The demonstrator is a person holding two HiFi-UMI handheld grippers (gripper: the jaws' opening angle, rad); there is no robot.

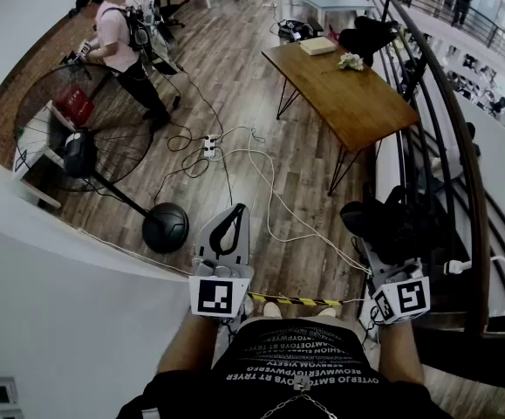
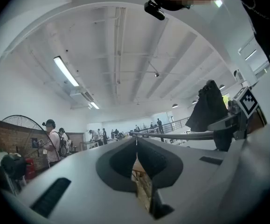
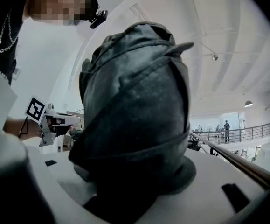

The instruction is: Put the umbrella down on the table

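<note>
Black umbrella (image 1: 393,219) sits clamped in level right gripper (image 1: 379,250); left gripper (image 1: 235,213) jaws touch.

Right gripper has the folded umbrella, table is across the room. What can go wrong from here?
Cables sprawl across the way to the table, so a trip or snag is possible. The umbrella is a soft fabric bundle in the right gripper and may slip out of the grip. A box and flowers sit at the table's far end, and setting down there might knock them.
</note>
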